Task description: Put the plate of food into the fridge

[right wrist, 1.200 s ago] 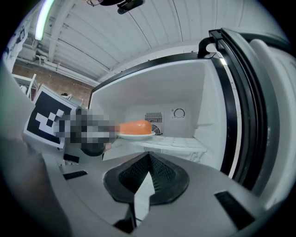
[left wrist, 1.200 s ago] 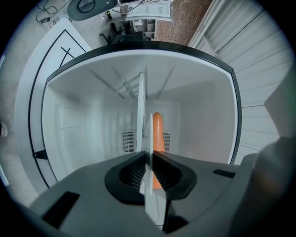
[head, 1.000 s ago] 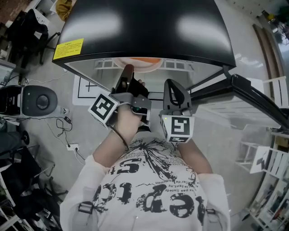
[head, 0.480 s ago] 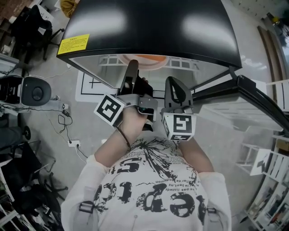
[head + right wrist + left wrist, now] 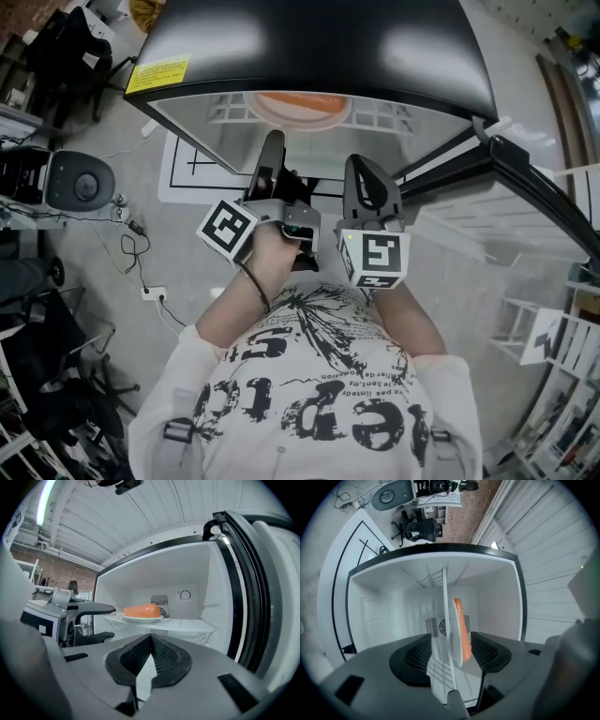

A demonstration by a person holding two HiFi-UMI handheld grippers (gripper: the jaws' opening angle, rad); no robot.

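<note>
Head view looks down onto the black top of the fridge (image 5: 309, 47), which stands open, its door (image 5: 525, 178) swung out to the person's right. Inside the white compartment a slatted white shelf (image 5: 375, 117) runs from wall to wall. The white plate (image 5: 300, 114) sits flat on that shelf, toward its left half, and a long orange piece of food (image 5: 300, 99) lies across the plate. In the right gripper view the plate rests in front of the round vent on the back wall.

Both grippers hang just outside the fridge opening, side by side and near each other, pointing in. The left gripper (image 5: 272, 155) is turned on its side, so in its own view the shelf and plate appear on edge. Its jaws are opening and stand wide apart; the plate shows in the gap between them but lies farther in, and neither pad touches it. The right gripper (image 5: 361, 178) holds nothing, and its two dark ribbed pads are pressed together at the tips.
</note>
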